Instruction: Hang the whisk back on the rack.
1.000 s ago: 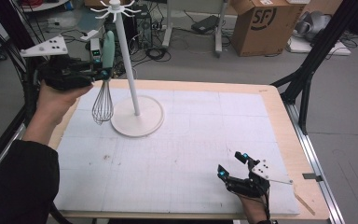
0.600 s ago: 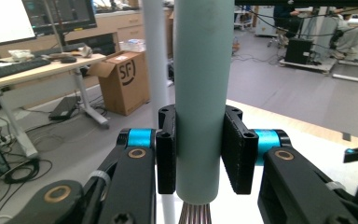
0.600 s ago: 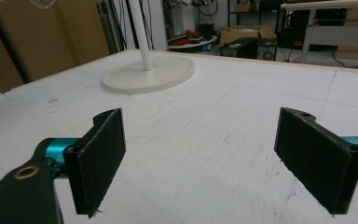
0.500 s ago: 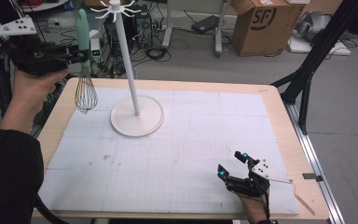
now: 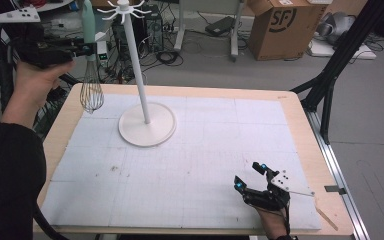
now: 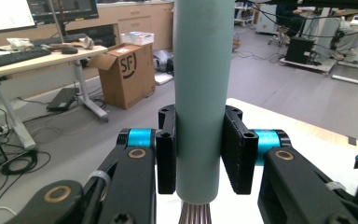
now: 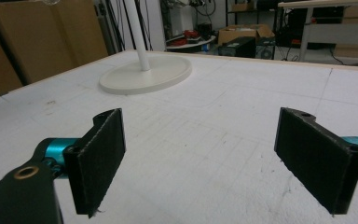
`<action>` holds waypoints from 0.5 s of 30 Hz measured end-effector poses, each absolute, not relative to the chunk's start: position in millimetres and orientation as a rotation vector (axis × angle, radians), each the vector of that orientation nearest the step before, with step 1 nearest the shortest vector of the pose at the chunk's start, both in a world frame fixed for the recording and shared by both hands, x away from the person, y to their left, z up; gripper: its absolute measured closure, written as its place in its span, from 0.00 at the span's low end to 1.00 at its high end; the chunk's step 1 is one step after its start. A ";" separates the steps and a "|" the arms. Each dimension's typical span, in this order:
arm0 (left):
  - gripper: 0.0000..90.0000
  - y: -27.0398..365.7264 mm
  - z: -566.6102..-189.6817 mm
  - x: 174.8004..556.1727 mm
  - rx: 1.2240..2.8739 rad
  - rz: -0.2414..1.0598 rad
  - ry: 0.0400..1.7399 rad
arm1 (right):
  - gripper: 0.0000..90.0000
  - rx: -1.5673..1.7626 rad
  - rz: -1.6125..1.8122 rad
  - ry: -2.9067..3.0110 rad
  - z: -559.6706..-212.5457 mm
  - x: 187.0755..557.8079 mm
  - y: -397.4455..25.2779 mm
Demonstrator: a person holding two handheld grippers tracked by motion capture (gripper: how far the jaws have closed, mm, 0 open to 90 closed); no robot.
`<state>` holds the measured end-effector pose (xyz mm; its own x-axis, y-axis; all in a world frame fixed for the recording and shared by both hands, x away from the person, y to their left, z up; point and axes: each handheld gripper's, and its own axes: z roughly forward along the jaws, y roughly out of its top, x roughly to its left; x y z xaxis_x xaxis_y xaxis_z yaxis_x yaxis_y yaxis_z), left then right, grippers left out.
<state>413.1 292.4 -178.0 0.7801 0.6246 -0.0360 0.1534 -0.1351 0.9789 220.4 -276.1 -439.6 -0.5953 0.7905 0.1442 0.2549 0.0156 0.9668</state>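
White mat [image 5: 205, 165] ahead: my left gripper [image 5: 82, 49] clamps the whisk [image 5: 91, 75] at ten o'clock; I'd keep it upright nearing the rack [image 5: 130, 65]. Right gripper [image 5: 252, 180] gapes empty.

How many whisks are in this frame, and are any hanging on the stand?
1. The whisk is held upright by its green handle in the left gripper, beyond the table's far-left corner, left of the white stand. None hang on the stand's hooks.
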 end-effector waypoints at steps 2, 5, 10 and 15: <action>0.77 291.6 -178.6 417.4 1.691 0.451 0.625 | 0.17 1.064 1.607 1.860 -439.8 220.5 -276.2; 0.77 292.3 -179.6 424.5 1.708 0.442 0.629 | 0.17 1.066 1.603 1.859 -440.3 220.7 -276.3; 0.77 292.5 -182.3 433.8 1.714 0.428 0.638 | 0.17 1.078 1.600 1.853 -440.6 221.1 -277.7; 0.77 292.3 -183.3 441.4 1.719 0.421 0.644 | 0.17 1.099 1.601 1.847 -441.2 221.6 -279.0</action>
<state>441.4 292.3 -183.3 0.7820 0.6205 -0.0586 0.1950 -0.1543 0.9686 221.6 -279.0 -441.2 -0.5768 0.8016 0.1571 0.2695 0.0051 0.9630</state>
